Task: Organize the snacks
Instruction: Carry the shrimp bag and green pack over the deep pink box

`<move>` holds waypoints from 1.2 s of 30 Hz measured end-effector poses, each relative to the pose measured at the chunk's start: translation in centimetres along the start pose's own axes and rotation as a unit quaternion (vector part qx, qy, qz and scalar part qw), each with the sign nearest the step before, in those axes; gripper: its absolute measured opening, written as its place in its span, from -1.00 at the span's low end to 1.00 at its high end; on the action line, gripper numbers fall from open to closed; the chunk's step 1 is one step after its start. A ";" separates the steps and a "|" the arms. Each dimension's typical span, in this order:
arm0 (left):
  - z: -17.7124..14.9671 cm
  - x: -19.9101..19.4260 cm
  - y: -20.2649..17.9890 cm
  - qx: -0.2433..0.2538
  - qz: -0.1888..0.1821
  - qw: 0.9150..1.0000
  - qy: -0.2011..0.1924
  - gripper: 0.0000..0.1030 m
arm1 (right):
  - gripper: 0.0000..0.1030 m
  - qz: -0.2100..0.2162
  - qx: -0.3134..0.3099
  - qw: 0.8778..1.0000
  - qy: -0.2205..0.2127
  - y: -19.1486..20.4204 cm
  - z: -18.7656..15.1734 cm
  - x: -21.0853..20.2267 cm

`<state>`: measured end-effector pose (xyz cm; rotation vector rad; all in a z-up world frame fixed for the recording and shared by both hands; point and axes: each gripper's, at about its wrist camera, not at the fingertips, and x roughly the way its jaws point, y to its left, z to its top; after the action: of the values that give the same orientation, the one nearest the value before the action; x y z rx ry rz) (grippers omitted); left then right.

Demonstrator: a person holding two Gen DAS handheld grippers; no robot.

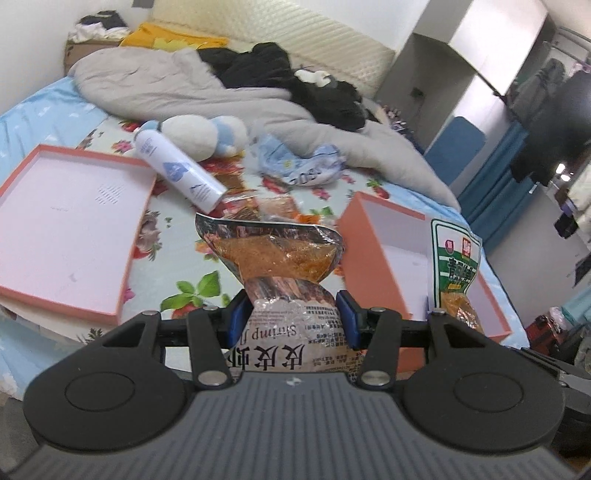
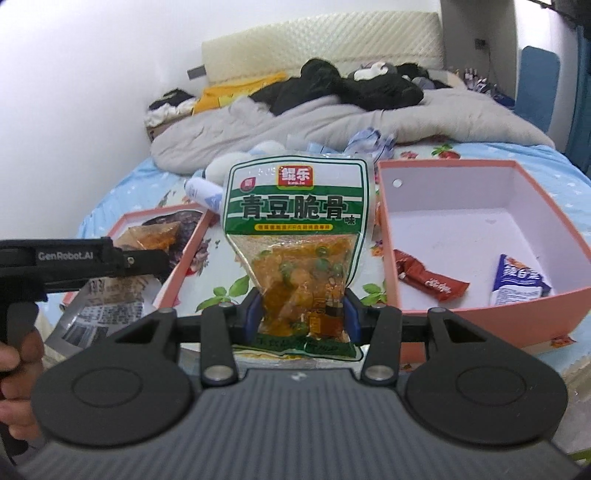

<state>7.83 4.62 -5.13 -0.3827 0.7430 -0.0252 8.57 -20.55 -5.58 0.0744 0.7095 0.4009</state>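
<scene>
- Left gripper (image 1: 293, 317) closed partway on a shrimp snack bag (image 1: 280, 266), blue pads pinching its waist; bag sticks up and forward, clear of the bed.
- Right gripper (image 2: 301, 317) closed partway on a green snack bag (image 2: 295, 229), pads squeezing its lower part; bag stands upright between the fingers, lifted off the bed.
- Person's hand (image 2: 16, 373) on the left gripper's handle at the left edge of the right wrist view.
- Floral bedsheet (image 1: 177, 229) below both bags.
- Orange box (image 2: 480, 314) just right of the green bag, open top, white inside; red snack packet (image 2: 428, 280) and blue-and-white snack packet (image 2: 517, 280) lying on its floor, apart from each other.
- Orange box lid (image 1: 66, 221) on the left, upside down, flat on the sheet.
- More small snack packets (image 1: 273, 206) on the sheet between lid and box.
- White spray can (image 1: 177, 166) lying on its side, just past the lid's far corner.
- White-and-blue plush toy (image 1: 207, 134) behind the can, touching it.
- Crumpled blue-and-white wrapper (image 1: 299, 162) right of the plush.
- Grey duvet (image 1: 166, 85) heaped further back, black clothes (image 1: 258, 62) on top.
- Cream headboard (image 1: 314, 33) against the far wall.
</scene>
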 end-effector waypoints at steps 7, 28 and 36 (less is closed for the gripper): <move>-0.3 -1.0 -3.8 0.025 -0.032 0.999 -0.004 0.07 | -0.07 -0.021 0.018 0.999 -0.022 -1.7 -0.5 -3.2; -0.5 4.3 -13.1 0.081 -0.103 0.990 0.048 0.07 | -0.07 -0.097 0.080 0.992 -0.028 -8.0 -2.1 -6.0; 1.3 9.7 -15.7 0.089 -0.104 0.988 0.072 0.07 | -0.07 -0.096 0.100 0.990 -0.018 -10.6 -0.9 -3.8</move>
<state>17.64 -11.05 -5.16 -0.2884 0.8335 -0.3175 8.91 -31.84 -5.97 0.2009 0.7118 0.1432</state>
